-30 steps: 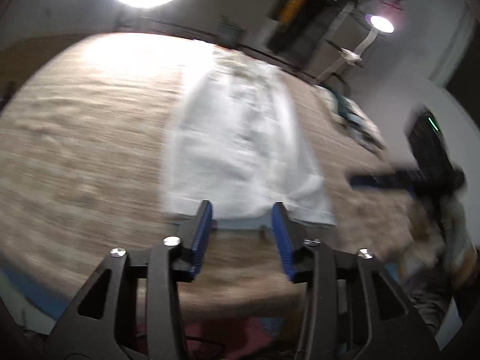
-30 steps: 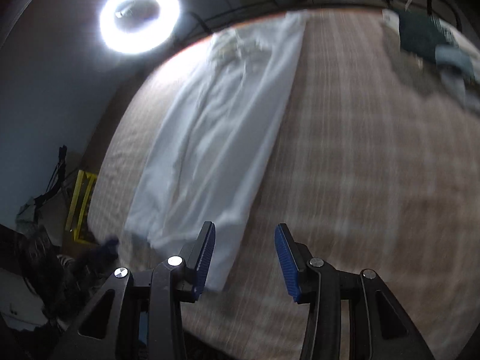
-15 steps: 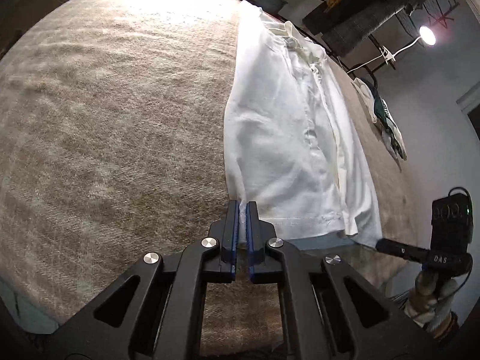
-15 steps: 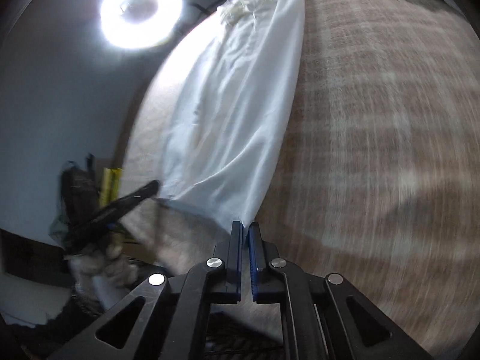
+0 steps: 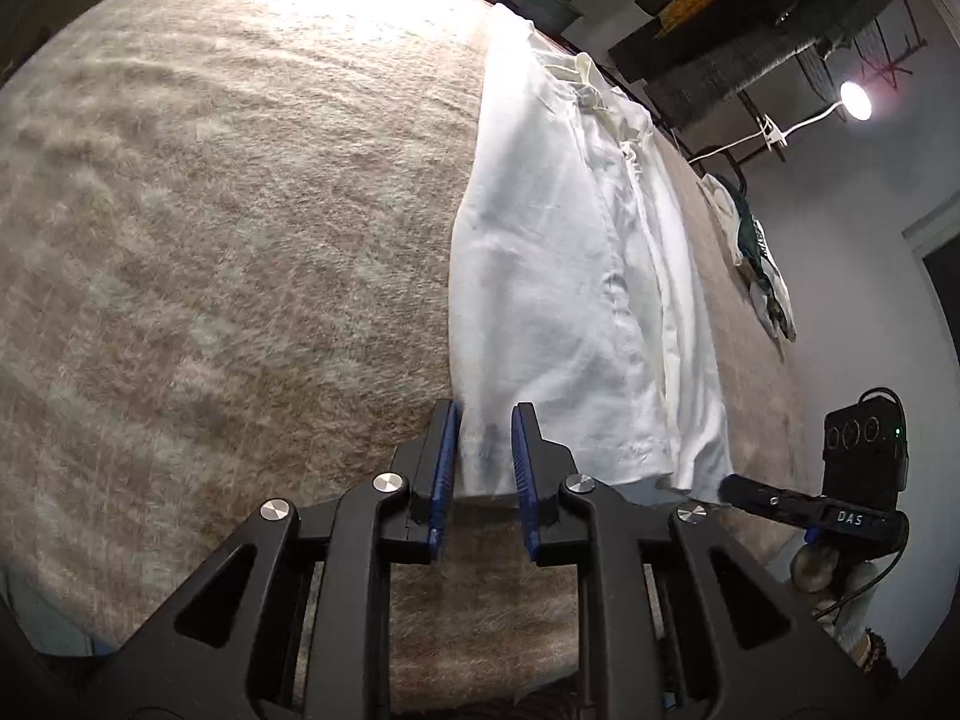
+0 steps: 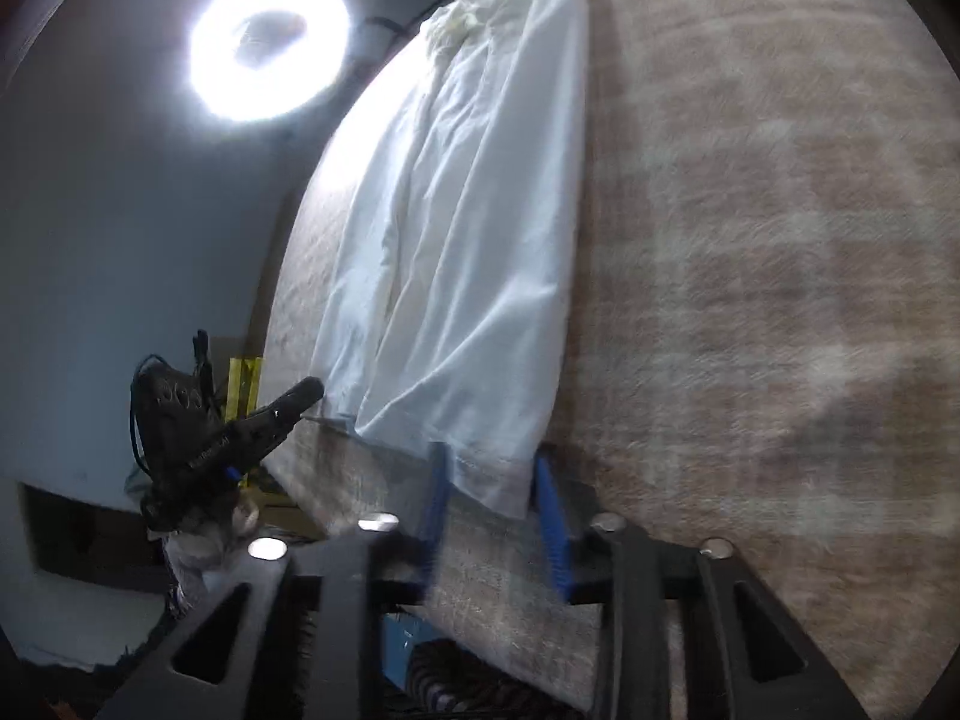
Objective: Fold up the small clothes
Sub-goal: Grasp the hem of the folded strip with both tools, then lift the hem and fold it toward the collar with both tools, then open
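Observation:
A white collared shirt (image 5: 576,276) lies stretched lengthwise on the brown plaid blanket (image 5: 228,252), collar at the far end. It also shows in the right wrist view (image 6: 474,222). My left gripper (image 5: 485,450) is open, its blue pads either side of the shirt's near left hem corner. My right gripper (image 6: 492,492) is open, its pads either side of the near right hem corner. Each gripper shows at the edge of the other's view, the right one (image 5: 804,507) and the left one (image 6: 240,438).
A pile of dark green and white clothes (image 5: 762,276) lies at the blanket's far right. A ring light (image 6: 270,48) shines beyond the far edge. The blanket's near edge (image 6: 456,618) runs just under the grippers.
Both grippers were shut on the hem corners half a second ago and have now opened. The hem rests on the blanket between the pads.

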`<state>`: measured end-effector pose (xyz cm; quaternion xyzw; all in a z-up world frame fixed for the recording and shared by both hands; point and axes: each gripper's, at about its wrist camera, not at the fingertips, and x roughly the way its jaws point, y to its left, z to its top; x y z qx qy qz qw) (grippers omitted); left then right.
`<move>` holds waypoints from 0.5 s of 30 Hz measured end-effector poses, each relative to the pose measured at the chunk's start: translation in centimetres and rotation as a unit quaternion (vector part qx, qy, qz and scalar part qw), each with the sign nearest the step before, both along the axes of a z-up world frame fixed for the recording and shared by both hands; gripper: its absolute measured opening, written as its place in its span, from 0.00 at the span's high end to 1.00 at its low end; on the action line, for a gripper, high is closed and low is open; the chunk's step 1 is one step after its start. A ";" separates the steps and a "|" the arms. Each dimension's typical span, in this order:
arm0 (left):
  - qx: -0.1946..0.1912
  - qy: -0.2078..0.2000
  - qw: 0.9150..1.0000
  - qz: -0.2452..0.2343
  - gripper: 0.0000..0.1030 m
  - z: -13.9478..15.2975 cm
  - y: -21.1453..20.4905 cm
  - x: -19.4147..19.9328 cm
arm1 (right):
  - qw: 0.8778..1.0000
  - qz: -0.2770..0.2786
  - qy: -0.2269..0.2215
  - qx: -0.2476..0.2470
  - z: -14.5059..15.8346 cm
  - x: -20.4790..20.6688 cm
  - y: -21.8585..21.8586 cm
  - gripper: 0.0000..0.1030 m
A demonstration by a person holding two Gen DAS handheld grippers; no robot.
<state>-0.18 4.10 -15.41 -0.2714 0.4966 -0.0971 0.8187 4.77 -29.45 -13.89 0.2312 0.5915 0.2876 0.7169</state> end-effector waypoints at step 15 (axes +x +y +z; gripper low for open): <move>0.045 0.001 0.998 -0.049 0.99 2.4 -0.9 0.9 | 1.000 0.005 0.021 0.004 1.2 -0.4 -1.2 0.95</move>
